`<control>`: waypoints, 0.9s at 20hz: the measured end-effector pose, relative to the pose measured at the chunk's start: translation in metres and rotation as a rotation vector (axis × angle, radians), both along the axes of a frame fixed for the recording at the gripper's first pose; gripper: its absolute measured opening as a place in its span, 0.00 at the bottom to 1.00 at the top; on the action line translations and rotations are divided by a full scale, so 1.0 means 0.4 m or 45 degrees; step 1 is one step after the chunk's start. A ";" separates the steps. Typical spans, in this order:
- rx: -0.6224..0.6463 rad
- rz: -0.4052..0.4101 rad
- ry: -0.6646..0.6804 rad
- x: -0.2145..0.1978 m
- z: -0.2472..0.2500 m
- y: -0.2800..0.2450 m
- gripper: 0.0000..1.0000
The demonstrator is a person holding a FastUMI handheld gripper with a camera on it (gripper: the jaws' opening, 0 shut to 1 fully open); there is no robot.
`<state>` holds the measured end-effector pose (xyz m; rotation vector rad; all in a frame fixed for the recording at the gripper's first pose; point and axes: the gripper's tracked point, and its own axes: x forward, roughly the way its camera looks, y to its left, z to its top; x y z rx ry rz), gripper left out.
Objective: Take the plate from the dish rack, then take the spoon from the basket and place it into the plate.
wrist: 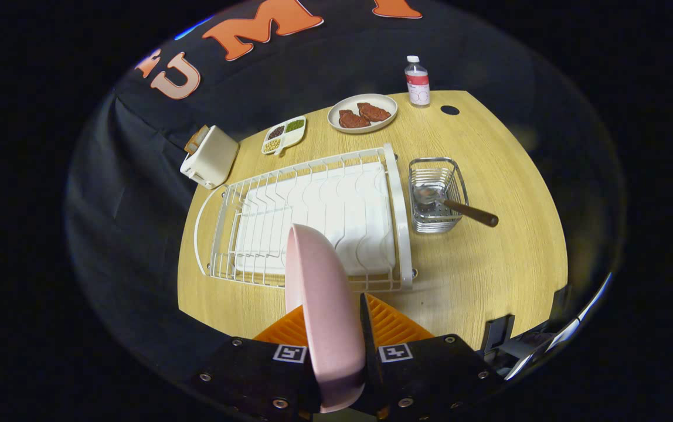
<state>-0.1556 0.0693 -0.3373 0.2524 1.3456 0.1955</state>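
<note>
- Above the dish rack (313, 217), our gripper (336, 328) is clamped on the pink plate (322, 305), so it's out.
- Spoon (454, 204) sits in the basket (436, 196); we've got that left.

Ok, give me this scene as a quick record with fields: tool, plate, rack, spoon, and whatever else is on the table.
tool: tool shut on the pink plate, one finger each side
plate: pink plate held on edge, lifted above the dish rack's near end
rack: white dish rack with no dishes in it
spoon: spoon lying in the wire basket, handle sticking out over the rim
other items: toaster, divided snack dish, plate of meat, bottle
surface: wooden table
</note>
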 end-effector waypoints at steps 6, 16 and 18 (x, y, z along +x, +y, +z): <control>0.063 -0.025 0.063 -0.092 -0.053 0.010 0.30; 0.044 -0.013 0.068 -0.185 -0.202 0.018 0.30; 0.098 -0.050 0.062 -0.178 -0.213 0.035 0.30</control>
